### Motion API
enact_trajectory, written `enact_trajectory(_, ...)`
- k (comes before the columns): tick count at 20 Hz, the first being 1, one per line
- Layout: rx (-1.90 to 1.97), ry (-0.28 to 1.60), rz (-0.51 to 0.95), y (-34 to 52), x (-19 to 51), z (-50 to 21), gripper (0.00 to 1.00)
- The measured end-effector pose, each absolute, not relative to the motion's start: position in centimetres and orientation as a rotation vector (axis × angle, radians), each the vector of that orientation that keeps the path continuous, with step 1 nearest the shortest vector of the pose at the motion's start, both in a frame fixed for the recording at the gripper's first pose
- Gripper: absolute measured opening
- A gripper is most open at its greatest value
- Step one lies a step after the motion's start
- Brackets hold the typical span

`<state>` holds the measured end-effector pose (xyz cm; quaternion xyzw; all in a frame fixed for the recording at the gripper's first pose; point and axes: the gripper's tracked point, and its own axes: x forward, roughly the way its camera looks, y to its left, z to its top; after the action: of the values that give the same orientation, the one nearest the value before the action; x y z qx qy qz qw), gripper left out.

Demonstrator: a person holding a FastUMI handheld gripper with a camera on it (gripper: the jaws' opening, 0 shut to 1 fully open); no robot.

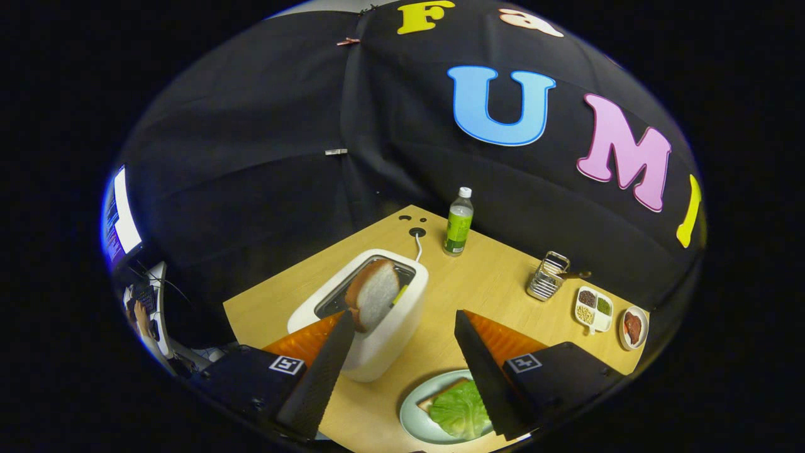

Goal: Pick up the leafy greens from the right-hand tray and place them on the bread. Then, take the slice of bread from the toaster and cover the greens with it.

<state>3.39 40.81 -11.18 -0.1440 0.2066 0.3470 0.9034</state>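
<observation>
Since the leafy greens already lie on the bread on the plate, I hold my gripper spread wide and empty, and next I must close its fingers on the bread slice poking from the toaster.

toaster blocks open tool leftward.
</observation>
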Motion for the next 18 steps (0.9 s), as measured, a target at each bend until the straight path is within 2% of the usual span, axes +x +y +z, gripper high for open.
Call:
enact_trajectory(5, -0.302, 0.445, 0.733, 45.0, 4.0, -12.5, 1.00)
enact_trajectory(12, -0.351, 0.457, 0.663, 47.9, 6.8, -15.8, 0.99)
enact_trajectory(13, -0.360, 0.463, 0.664, 48.2, 6.9, -16.3, 0.90)
enact_trajectory(16, -0.384, 0.479, 0.660, 49.0, 7.2, -17.5, 0.77)
enact_trajectory(18, -0.392, 0.477, 0.638, 48.8, 7.6, -17.9, 0.61)
